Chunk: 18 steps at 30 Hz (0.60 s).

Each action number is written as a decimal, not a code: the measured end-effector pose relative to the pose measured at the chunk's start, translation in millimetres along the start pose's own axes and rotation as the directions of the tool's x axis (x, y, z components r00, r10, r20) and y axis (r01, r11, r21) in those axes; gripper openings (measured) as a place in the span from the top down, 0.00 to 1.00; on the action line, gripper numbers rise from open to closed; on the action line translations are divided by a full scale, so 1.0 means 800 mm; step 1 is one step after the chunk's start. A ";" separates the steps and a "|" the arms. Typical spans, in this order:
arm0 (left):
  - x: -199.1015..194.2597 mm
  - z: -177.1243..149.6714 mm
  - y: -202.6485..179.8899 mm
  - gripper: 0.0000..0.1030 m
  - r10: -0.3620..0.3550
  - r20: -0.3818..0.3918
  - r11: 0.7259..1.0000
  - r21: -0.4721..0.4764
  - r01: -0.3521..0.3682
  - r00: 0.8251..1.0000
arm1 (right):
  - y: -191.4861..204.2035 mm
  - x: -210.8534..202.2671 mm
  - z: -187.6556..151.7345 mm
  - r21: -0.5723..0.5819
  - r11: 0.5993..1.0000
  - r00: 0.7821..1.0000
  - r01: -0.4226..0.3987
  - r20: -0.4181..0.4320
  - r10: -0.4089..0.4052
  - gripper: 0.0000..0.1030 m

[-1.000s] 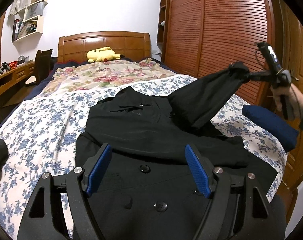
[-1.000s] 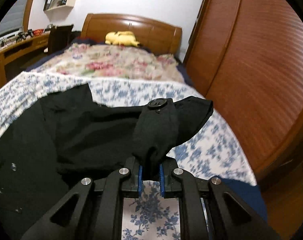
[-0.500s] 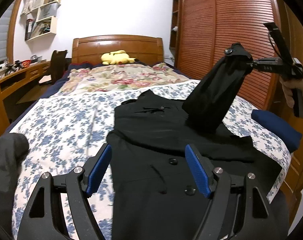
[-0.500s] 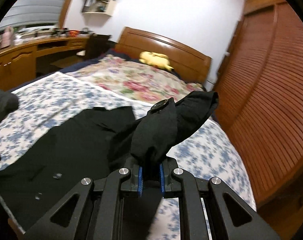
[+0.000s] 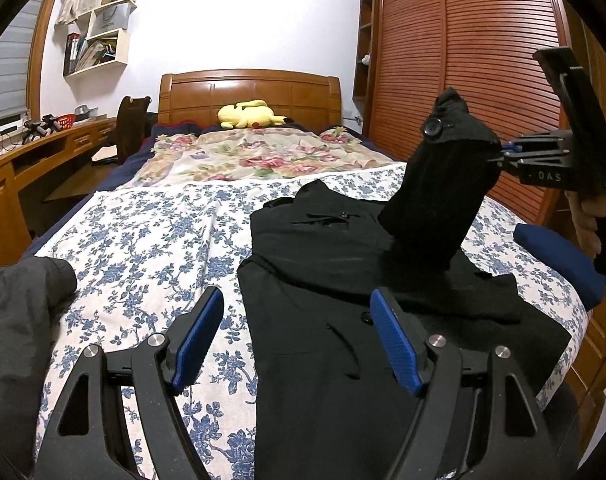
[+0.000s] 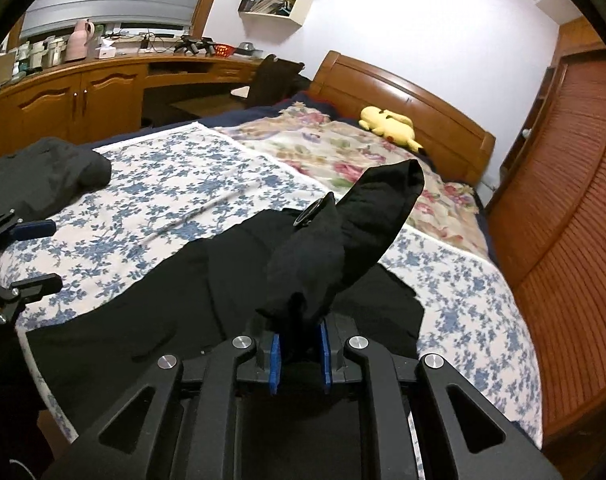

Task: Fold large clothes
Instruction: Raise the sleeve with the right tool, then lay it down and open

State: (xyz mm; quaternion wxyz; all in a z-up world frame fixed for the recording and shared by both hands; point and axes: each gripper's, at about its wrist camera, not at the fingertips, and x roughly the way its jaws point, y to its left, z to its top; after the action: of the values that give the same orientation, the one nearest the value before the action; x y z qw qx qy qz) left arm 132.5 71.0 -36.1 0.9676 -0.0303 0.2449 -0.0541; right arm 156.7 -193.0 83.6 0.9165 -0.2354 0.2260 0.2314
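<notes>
Bedspread (image 5: 151, 240) mostly clear; coat (image 5: 343, 340) hem cropped, sleeve (image 6: 343, 240) perhaps pinched.

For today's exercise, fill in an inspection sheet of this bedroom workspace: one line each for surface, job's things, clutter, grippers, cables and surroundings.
Surface: bed with blue-flowered white sheet.
Job's things: black buttoned coat spread flat on the sheet; its black sleeve is lifted off the bed.
Clutter: dark grey garment at the sheet's edge, yellow plush toy by the headboard, navy cushion.
Grippers: left gripper open, holding nothing; right gripper pinching the sleeve's cuff.
Cables: thin wires on the desk, too small to trace.
Surroundings: wooden desk, wall shelves, slatted wooden wardrobe doors.
</notes>
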 end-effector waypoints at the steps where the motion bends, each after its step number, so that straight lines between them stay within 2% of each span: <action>1: -0.001 0.000 0.000 0.26 0.001 -0.001 1.000 0.000 -0.001 1.000 | -0.001 -0.005 0.003 0.007 1.000 1.000 -0.006 -0.001 0.006 0.84; 4: -0.001 0.000 0.000 0.26 0.000 0.002 1.000 0.001 0.000 1.000 | 0.004 -0.007 0.014 0.026 1.000 1.000 -0.014 0.000 0.014 0.78; 6: 0.000 0.001 0.002 0.26 0.001 0.002 1.000 0.004 -0.001 1.000 | 0.010 -0.010 0.013 0.041 0.998 0.998 -0.055 0.001 0.055 0.66; 8: 0.000 0.001 0.004 0.26 0.004 0.002 1.000 0.003 -0.004 1.000 | 0.022 -0.001 0.015 0.046 0.994 0.995 -0.095 0.004 0.095 0.47; 11: 0.000 0.001 0.006 0.26 0.007 0.002 1.000 0.000 -0.007 1.000 | 0.027 -0.001 0.014 0.032 0.990 0.990 -0.138 0.021 0.137 0.37; 18: 0.001 0.000 0.011 0.26 0.016 -0.001 1.000 -0.006 -0.016 1.000 | 0.022 0.026 -0.011 0.050 0.989 0.990 -0.141 -0.022 0.143 0.36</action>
State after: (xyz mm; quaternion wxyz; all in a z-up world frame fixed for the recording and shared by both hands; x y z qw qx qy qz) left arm 133.7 79.3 -37.3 0.9678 -0.0310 0.2457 -0.0455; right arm 161.0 -177.2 60.3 0.9002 -0.1993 0.2592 0.2876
